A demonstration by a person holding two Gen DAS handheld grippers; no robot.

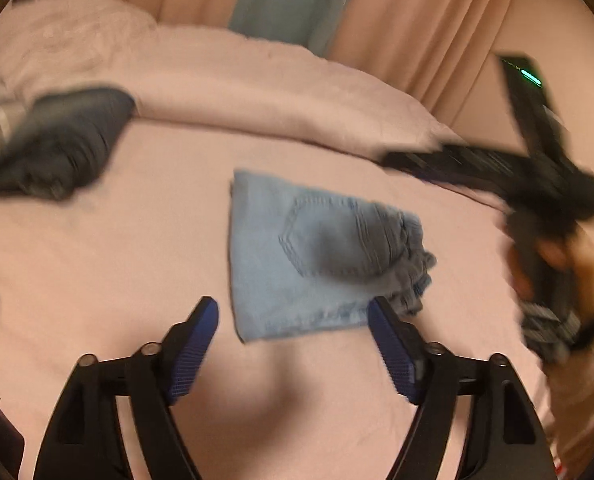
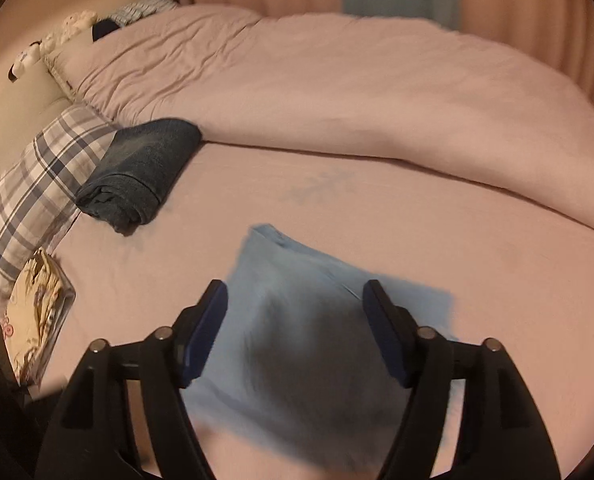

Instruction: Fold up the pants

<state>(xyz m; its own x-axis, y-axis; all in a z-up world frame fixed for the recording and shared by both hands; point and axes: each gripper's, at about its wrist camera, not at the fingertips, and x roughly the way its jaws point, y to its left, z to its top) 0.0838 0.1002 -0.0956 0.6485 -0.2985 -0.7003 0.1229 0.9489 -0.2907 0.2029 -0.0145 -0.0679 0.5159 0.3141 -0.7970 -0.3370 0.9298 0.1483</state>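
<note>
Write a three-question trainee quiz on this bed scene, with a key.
1. True or false: the light blue jeans lie folded on the pink sheet.
2. Where are the folded dark jeans? A) hanging on the curtain B) on the sheet against the plaid pillow C) in the right gripper
3. Fill in: the jaws of the left gripper stand ____, with nothing pinched between them.

Key: 1 true; 2 B; 3 open.
</note>
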